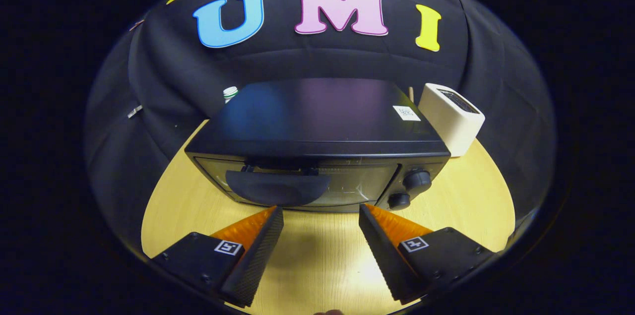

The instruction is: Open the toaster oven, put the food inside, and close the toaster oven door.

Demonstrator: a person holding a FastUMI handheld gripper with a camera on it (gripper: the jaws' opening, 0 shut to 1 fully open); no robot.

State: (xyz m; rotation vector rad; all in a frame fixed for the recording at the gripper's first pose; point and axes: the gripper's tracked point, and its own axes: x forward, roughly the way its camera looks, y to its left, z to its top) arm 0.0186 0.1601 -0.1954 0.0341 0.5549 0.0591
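My gripper (pixel 321 213) is wide open and has nothing in it. Its two fingers (pixel 258 250) are black wedges with a bumpy, grippy face and orange sides. Each one has a small square black-and-white mark on its block. Between them I see only bare table.

The table (pixel 466 201) is pale yellow wood, smooth, with a bright shine on it near my fingers. Its edge looks curved.

Just ahead of my fingertips sits the toaster oven (pixel 317 141). It is a black box with a flat, shiny top. The oven door (pixel 307 183) is dark glass and it is shut. A curved black handle (pixel 278 187) sits on the door, nearer my left finger. Two round black knobs (pixel 416 180) are on the front of the oven, to the right of the door. A small white sticker (pixel 406 113) is on the top.

I cannot see through the glass well, so I cannot tell what is inside.

Right of the oven, further back, stands a white box (pixel 454 124) with round corners and a dark top. Behind the oven's left corner a white and green cap (pixel 230 92) peeks out; the rest is hidden.

Black cloth (pixel 163 82) hangs all around the back.
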